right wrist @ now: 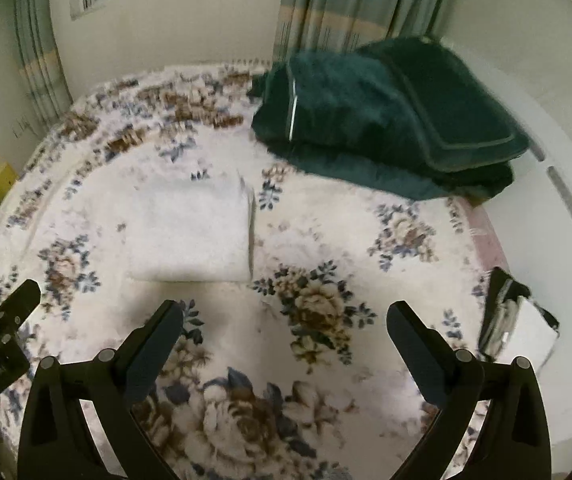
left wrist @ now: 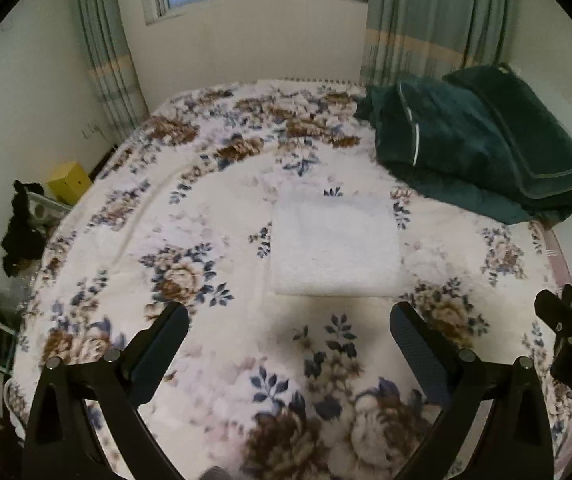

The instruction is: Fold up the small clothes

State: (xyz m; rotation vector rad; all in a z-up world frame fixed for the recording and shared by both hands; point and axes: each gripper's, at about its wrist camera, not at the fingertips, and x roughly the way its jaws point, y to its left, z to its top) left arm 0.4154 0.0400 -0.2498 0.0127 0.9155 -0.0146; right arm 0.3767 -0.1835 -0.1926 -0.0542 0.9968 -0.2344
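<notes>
A white cloth [left wrist: 336, 246] lies folded into a flat rectangle in the middle of the floral bedspread [left wrist: 206, 208]; it also shows in the right wrist view [right wrist: 190, 232]. My left gripper [left wrist: 290, 320] is open and empty, held above the bed just in front of the cloth's near edge. My right gripper [right wrist: 286, 318] is open and empty, in front of and to the right of the cloth. Each gripper's body shows at the edge of the other's view, the right one in the left wrist view [left wrist: 570, 328] and the left one in the right wrist view [right wrist: 2, 320].
A folded dark green blanket [left wrist: 478, 140] sits at the bed's far right. A yellow box [left wrist: 68, 180] and dark items stand left of the bed. A black and white object [right wrist: 514, 316] lies at the bed's right edge. Curtains and a window stand behind.
</notes>
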